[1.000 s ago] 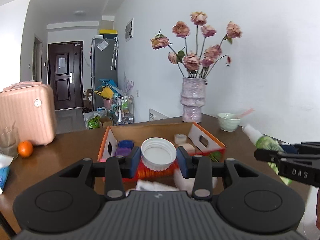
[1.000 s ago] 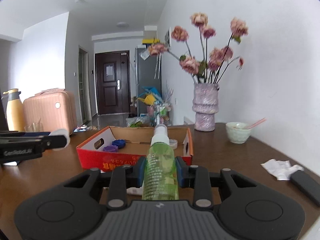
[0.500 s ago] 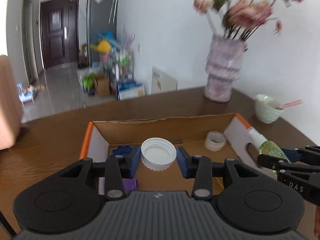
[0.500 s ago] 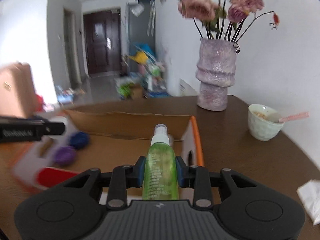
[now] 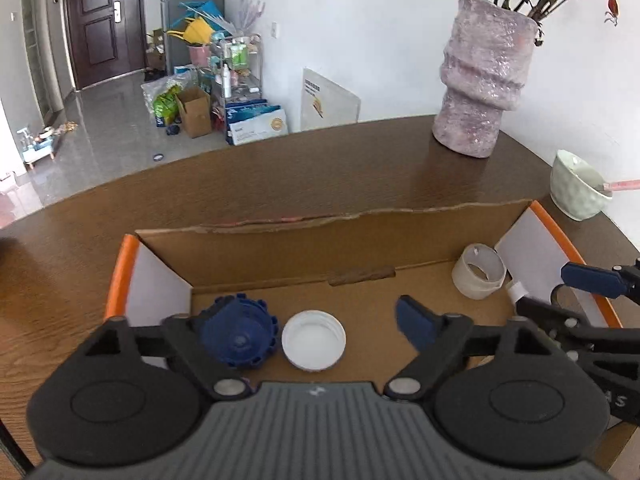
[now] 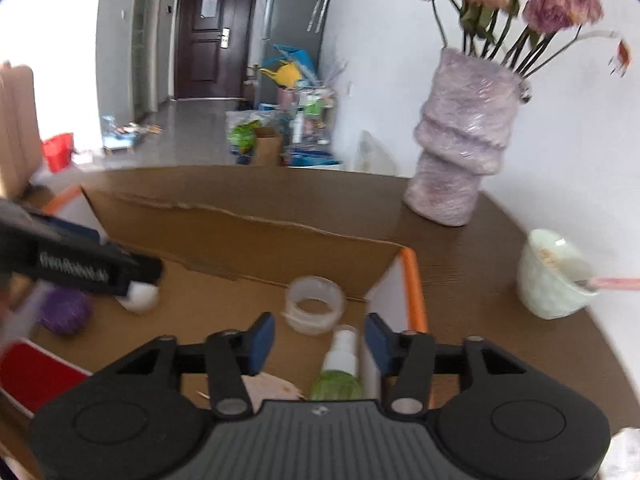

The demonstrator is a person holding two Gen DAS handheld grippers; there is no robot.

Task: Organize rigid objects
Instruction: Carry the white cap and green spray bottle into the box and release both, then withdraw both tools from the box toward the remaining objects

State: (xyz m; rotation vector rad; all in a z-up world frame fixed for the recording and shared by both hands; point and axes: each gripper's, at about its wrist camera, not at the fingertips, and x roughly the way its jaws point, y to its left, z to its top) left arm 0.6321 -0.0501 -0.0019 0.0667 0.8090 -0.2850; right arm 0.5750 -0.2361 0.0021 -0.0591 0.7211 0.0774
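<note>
spray bottle (image 6: 339, 376) nozzle twd box's (image 6: 414, 292) back wall

Bright even daylight indoors, soft glare on white wall (image 5: 400, 20) and glossy floor (image 5: 100, 140), left wrist view sharp, right wrist view smeared by motion blur, strongest at left edge, fisheye bending of table (image 5: 280, 176) edge, dark corners.

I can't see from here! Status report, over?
Left tool opening, white lid dropped in box. Right tool opening, spray bottle released. Nothing blocking.
</note>
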